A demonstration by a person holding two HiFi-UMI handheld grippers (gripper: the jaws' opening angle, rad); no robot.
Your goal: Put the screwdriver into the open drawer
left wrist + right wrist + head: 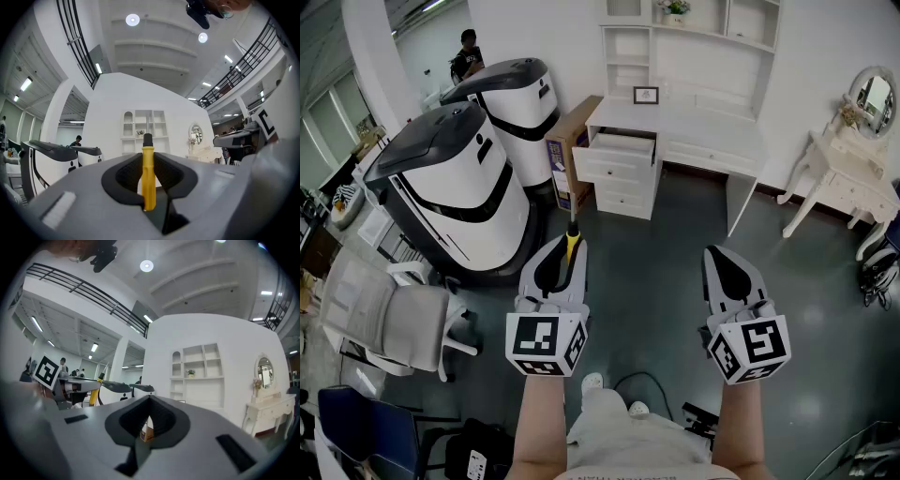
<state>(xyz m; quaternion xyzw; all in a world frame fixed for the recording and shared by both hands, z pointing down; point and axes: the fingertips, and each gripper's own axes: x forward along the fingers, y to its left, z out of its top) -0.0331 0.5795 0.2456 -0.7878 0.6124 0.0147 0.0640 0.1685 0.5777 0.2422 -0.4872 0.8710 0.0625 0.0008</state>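
My left gripper clamps the yellow screwdriver lengthwise, black end forward toward the open drawer; right gripper closed, empty.

Yellow plastic screwdriver, white painted desk, glossy grey floor

Light was bright and even, falling from round ceiling lamps and strip lights overhead. Both gripper views caught them as small blown-out spots. The dark floor carried a soft sheen and only faint shadows. The white desk and the wall behind it ran close to overexposed. All three views bent straight lines strongly toward the edges, and the gripper views ended in black rounded corners. In the left gripper view the screwdriver stood fairly sharp, while the grey shell of the left claw nearest the lens was blurred.
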